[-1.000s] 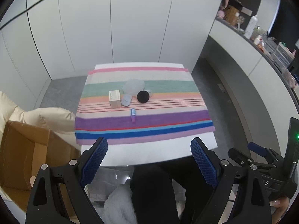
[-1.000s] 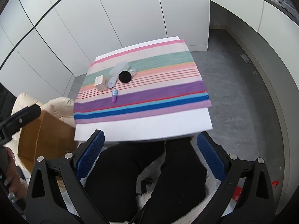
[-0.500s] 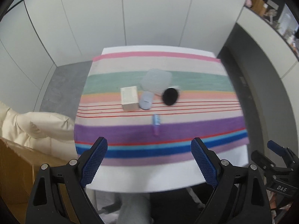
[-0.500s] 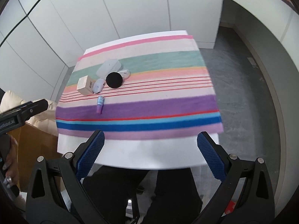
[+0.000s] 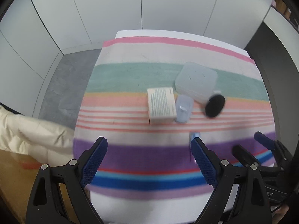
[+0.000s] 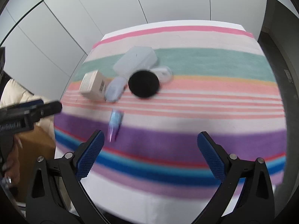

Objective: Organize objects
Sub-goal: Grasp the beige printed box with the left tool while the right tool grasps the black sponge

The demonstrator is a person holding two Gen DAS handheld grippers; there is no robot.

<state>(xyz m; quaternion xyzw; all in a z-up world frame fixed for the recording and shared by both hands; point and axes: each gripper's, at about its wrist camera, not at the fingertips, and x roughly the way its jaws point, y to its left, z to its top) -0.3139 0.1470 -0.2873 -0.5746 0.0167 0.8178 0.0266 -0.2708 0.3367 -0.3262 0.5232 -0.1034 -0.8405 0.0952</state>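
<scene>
left wrist view: left gripper [image 5: 148, 154] and right gripper [image 6: 149, 154] spread wide above striped cloth's [image 5: 130, 155] near edge.

A striped cloth [image 5: 130, 78] covers the white table [image 5: 130, 203]. Off its left edge: cream padded fabric [image 5: 28, 132], apparently a jacket, over a cardboard box [image 5: 13, 177].

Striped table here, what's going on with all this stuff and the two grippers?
A person holds the left gripper and the right gripper above the near edge of the striped cloth; both are open and hold nothing. On the cloth, untouched, lie a clear lidded container, a small white box, a pale blue oval case, a round black pad and a small blue and purple tube. Sorting has not begun.
</scene>
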